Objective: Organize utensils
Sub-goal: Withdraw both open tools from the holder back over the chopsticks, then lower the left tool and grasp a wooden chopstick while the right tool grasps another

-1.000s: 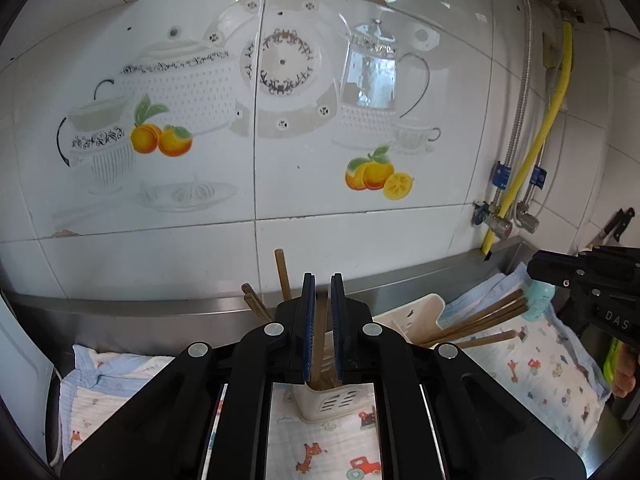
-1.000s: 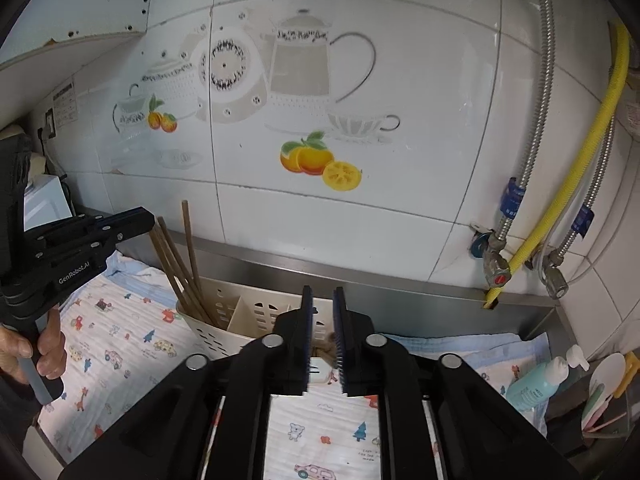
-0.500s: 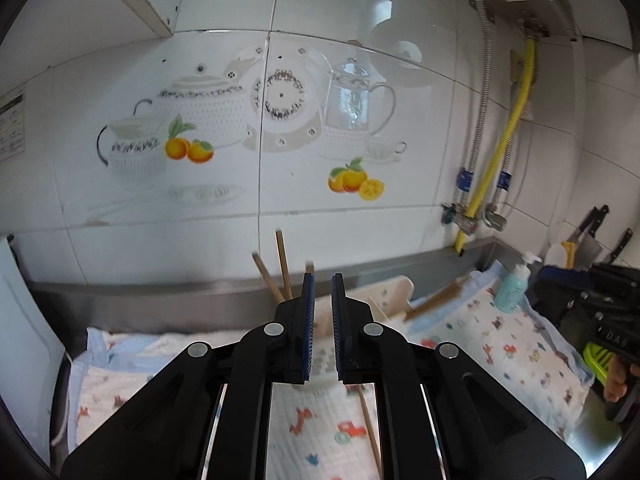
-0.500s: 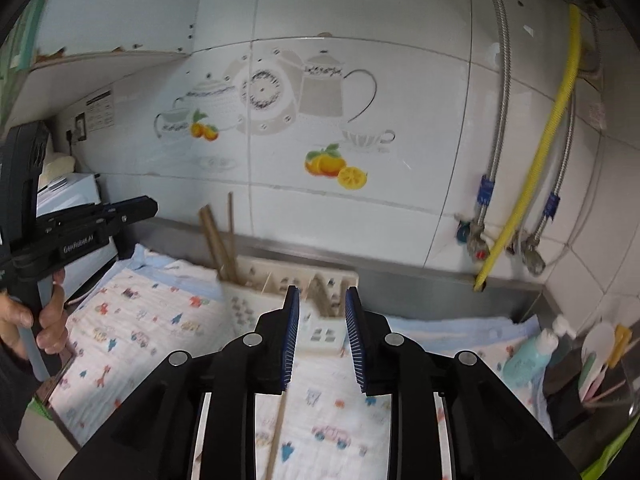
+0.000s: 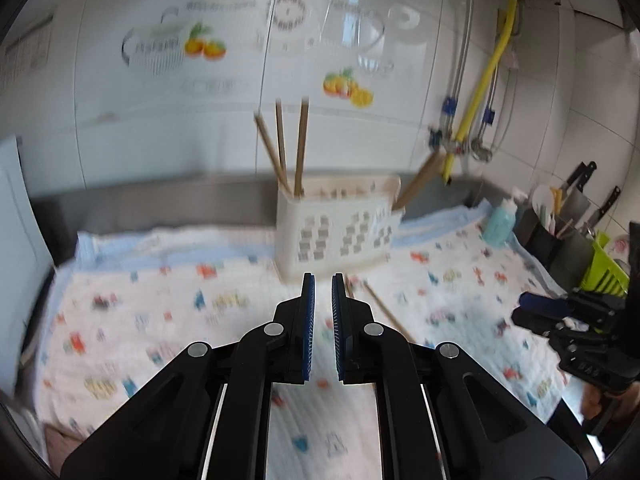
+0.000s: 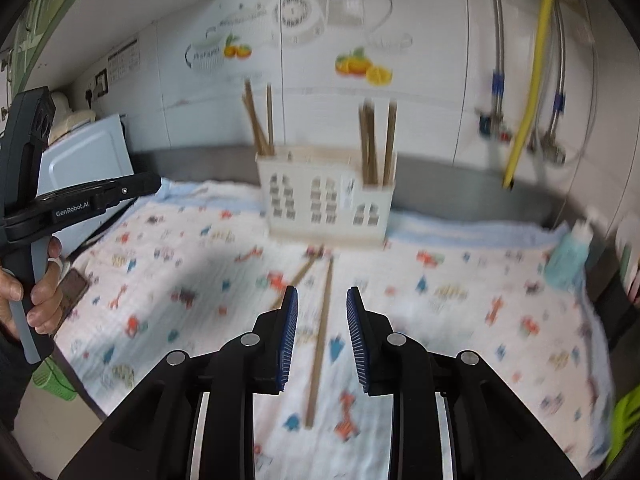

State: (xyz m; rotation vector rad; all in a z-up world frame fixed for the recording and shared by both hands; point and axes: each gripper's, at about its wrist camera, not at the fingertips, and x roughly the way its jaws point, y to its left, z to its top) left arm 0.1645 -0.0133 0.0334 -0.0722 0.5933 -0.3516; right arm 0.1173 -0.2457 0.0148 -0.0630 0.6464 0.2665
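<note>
A white slotted utensil holder (image 5: 336,228) (image 6: 326,204) stands at the back of the cloth-covered counter, with wooden chopsticks (image 5: 298,148) (image 6: 374,144) upright in its left and right ends. Two loose chopsticks (image 6: 320,336) lie on the cloth in front of it; one also shows in the left wrist view (image 5: 384,312). My left gripper (image 5: 323,280) is empty, its jaws a narrow gap apart, held back from the holder. My right gripper (image 6: 322,292) is open and empty above the long loose chopstick.
A patterned cloth (image 6: 460,312) covers the counter. A teal bottle (image 6: 568,260) (image 5: 500,220), a knife rack (image 5: 576,196) and a green rack (image 5: 604,268) stand at the right. A white appliance (image 6: 88,160) stands at the left. Pipes and a yellow hose (image 6: 528,92) run down the tiled wall.
Both grippers have pulled back from the holder. The left let go of its chopstick, which stands in the holder. The right gripper opened wider. Loose chopsticks on the cloth came into view.
</note>
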